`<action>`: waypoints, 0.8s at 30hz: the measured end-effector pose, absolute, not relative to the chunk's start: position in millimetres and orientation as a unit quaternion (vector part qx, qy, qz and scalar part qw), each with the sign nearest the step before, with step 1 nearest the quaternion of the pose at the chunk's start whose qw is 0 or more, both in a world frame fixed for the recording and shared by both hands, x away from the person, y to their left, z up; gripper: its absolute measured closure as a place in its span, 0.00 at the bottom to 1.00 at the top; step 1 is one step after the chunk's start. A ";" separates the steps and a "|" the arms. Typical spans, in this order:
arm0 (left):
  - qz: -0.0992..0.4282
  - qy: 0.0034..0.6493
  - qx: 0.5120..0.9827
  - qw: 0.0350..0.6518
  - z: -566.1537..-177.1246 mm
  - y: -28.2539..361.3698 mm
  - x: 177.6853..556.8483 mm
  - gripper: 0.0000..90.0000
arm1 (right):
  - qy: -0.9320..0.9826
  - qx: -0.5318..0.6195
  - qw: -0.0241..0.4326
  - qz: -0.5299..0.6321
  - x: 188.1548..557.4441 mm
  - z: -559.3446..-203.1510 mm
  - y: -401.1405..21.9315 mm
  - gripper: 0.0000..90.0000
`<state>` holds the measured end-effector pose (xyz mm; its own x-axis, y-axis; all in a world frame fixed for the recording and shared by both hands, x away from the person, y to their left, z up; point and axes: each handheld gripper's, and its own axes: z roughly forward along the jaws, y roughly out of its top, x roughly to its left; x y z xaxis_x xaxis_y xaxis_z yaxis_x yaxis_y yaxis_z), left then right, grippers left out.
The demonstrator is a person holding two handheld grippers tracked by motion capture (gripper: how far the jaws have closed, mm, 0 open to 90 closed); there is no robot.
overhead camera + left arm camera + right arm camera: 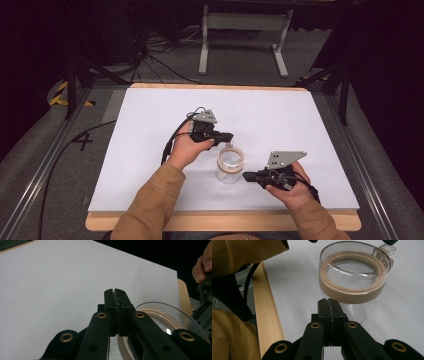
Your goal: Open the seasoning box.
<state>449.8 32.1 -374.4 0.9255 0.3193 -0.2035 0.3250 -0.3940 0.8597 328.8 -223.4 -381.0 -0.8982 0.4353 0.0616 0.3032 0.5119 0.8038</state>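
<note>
A clear glass jar (229,166) with a tan seal ring under its clear lid stands on the white sheet (150,150), near the front middle. My left gripper (230,136) hovers just behind the jar's rim, its jaws pressed together with nothing between them (114,291); the lid (160,315) lies below and to the right of its fingers. My right gripper (245,176) is at the jar's right side, shut and empty (328,301), its tips just short of the jar (354,277). A small clear tab (384,250) sticks out from the lid's far edge.
The white sheet covers a wooden board whose front edge (225,222) runs under my forearms. Tan sleeves (244,255) come in from the front. Black cables (170,145) trail from the left gripper. Beyond the table stands a grey metal frame (245,30) on the floor.
</note>
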 end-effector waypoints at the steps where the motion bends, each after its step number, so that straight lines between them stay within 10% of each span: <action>1: -0.005 0.195 0.836 0.513 -374.2 32.5 449.7 0.99 | 0.865 0.215 0.074 0.446 328.4 -380.7 -222.8 1.00; 24: -0.014 0.205 0.831 0.516 -376.9 31.3 452.3 1.00 | 0.851 0.229 0.082 0.465 330.7 -380.1 -218.6 1.00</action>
